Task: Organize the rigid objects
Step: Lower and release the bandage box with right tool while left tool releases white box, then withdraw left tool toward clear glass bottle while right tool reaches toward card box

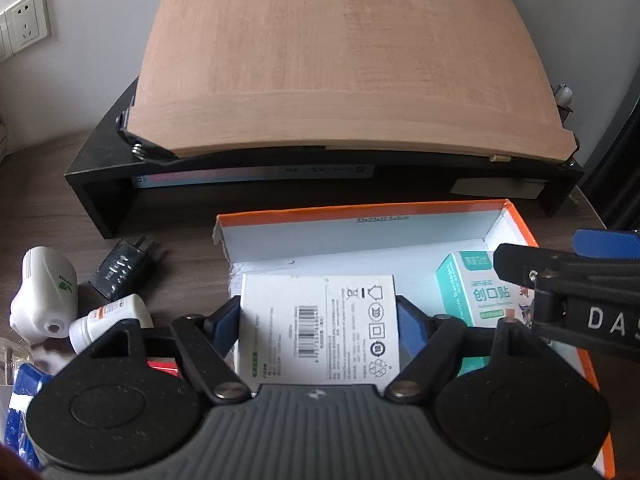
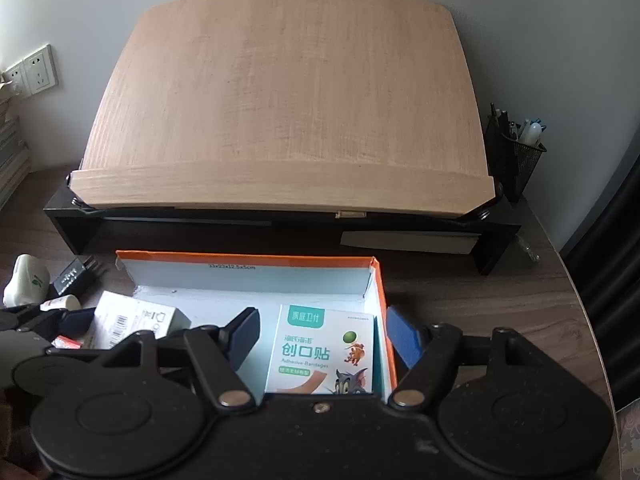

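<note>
My left gripper (image 1: pixel 318 324) is shut on a white carton with a barcode (image 1: pixel 320 328); its blue pads press both sides. It holds the carton over the left end of the orange-rimmed cardboard box (image 1: pixel 360 210). A teal adhesive bandage box (image 2: pixel 320 352) lies inside that box (image 2: pixel 248 258) at its right end. Above it my right gripper (image 2: pixel 324 336) stands open, its pads clear of the bandage box, the right pad outside the orange wall. In the right wrist view the carton (image 2: pixel 132 320) shows at the left. The right gripper's finger (image 1: pixel 560 292) shows in the left wrist view.
On the dark wood desk left of the box lie a white plug-in device (image 1: pixel 44 292), a black charger (image 1: pixel 120 268), a small white bottle (image 1: pixel 108 320), a red item (image 1: pixel 164 364) and a blue packet (image 1: pixel 24 400). Behind stands a black riser (image 2: pixel 496 252) bearing a wooden board (image 2: pixel 280 100). A mesh pen holder (image 2: pixel 514 156) stands at the back right.
</note>
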Tool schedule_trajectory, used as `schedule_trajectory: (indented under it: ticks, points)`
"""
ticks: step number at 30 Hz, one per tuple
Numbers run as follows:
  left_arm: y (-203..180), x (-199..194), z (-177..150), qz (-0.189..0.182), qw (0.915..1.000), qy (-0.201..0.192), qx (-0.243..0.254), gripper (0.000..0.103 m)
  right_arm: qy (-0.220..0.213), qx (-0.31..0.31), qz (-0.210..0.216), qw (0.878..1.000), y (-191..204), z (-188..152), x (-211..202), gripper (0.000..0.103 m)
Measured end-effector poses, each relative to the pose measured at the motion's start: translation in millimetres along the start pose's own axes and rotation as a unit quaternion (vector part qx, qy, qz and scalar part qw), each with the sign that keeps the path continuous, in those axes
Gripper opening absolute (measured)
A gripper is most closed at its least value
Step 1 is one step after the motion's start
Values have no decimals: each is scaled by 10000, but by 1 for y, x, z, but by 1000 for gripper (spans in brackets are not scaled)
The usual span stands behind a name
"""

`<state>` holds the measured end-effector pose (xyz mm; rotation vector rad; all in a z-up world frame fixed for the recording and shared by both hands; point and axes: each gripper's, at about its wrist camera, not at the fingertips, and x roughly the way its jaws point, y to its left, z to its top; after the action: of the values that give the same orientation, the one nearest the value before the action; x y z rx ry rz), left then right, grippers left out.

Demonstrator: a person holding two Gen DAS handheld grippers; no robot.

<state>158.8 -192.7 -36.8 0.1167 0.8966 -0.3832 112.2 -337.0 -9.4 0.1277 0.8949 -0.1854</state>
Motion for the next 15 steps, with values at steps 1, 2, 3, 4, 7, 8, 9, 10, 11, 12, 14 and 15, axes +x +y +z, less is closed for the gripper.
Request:
schedule_trajectory:
  ticks: [1,2,3,4,7,8,9,10,11,12,14,15]
  points:
    - [-2,-1,0,-57,10000,7,30,81,-32,21,-27,10000,0,1,-2,85]
    - [-3,-3,0,-84,10000,6,53,85,-52,46,-30,10000,-1,1,-4,85]
    - [-5,-5,0,-85,9999,-22,77,89,-62,72,-27,10000,-2,1,-5,85]
    - [-6,-7,-1,-90,9999,-59,94,90,-69,100,-31,9999,-3,1,-7,85]
    - [-5,-13,-1,-120,9999,-30,22,97,-140,160,-52,9998,-3,-2,-11,86]
    - [-4,-16,-1,-111,9999,-24,-16,97,-189,203,-95,9996,-4,-5,-14,86]
    - [-4,-19,-2,-85,10000,-21,-39,97,-230,271,-119,9993,-5,-7,-16,86]
    - [-3,-22,-3,-60,10000,-29,-59,98,-252,334,-140,9990,-6,-8,-17,86]
    - [-2,-25,-4,-50,10000,-42,-70,99,-266,411,-171,9987,-7,-10,-18,86]
    - [-1,-28,-5,-39,9999,-58,-74,99,-273,489,-192,9982,-8,-12,-20,86]
    - [1,-33,-7,11,9999,-57,-96,99,-281,657,-158,9973,-12,-16,-21,86]
    - [2,-36,-9,-1,9999,-60,-114,100,-304,750,-126,9966,-13,-18,-22,86]
